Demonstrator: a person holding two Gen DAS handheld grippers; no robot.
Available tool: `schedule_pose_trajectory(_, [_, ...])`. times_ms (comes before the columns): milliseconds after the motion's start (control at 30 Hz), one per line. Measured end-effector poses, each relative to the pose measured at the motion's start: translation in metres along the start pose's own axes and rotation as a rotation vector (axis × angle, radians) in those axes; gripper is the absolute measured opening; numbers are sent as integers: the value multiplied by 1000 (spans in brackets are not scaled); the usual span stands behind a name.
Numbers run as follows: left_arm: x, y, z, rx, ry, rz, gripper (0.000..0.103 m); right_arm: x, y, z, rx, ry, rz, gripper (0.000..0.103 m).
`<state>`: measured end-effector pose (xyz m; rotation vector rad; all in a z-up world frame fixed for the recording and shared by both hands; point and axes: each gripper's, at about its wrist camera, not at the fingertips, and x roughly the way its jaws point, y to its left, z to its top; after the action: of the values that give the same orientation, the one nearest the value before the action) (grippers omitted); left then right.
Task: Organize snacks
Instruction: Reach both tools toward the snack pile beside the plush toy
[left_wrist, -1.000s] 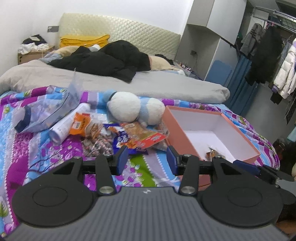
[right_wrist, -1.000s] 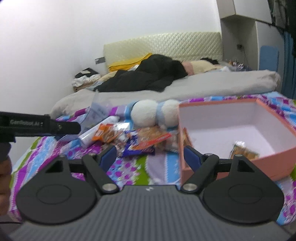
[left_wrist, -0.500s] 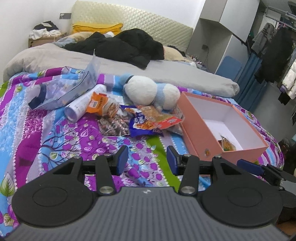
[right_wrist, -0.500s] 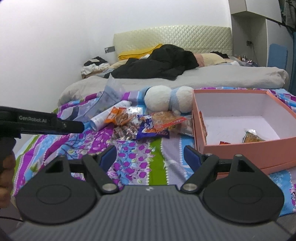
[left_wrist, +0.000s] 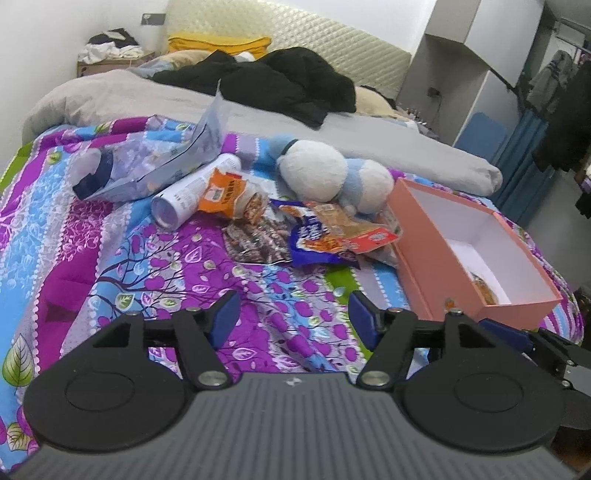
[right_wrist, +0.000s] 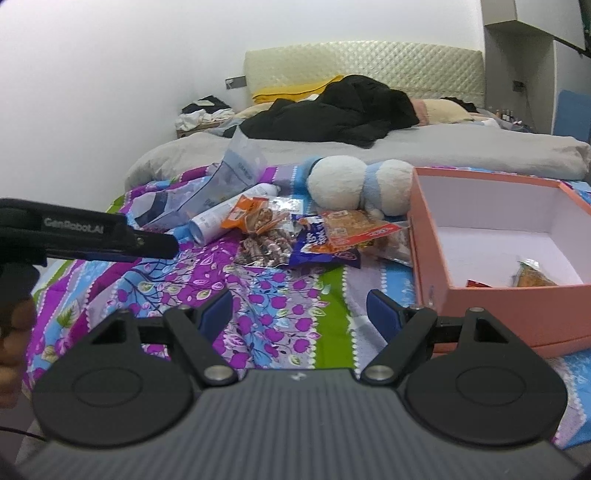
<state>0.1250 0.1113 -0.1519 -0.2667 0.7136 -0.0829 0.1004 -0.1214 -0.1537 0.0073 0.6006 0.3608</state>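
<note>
Task barely begun: the salmon-pink cardboard box (right_wrist: 491, 306), ahead-right of the empty, spread-jawed right hand-held gripper (right_wrist: 299, 308), holds about two packets, while the heap of foil snack packets (left_wrist: 295, 229) lies ahead of the equally released left hand-held gripper (left_wrist: 293, 314).

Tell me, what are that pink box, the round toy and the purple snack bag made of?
The pink box looks like matte cardboard: flat stiff walls, sharp corners, white inside. The round toy seems to be plush fabric, with a fuzzy white and blue surface. The purple snack bag is likely thin plastic film: it is glossy and crinkled.
</note>
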Motion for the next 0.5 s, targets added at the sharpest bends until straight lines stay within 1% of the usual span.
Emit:
schedule_pose_trajectory(133, [21,14,-1,-23,22,15,70,19,5,1,-19,16,5,81])
schedule_pose_trajectory(233, [39,27,-1,-49,46,18,70,36,6,3,-21,28,7,78])
schedule_pose_trajectory(333, [59,39,2,-73,51,18,70,52,3,6,-11,31,-5,77])
schedule_pose_trajectory(400, [74,46,6,-94,52,17,70,65,0,9,0,33,-18,73])
schedule_pose_trajectory(500, [96,53,15,-114,39,18,70,85,-8,14,27,40,-35,73])
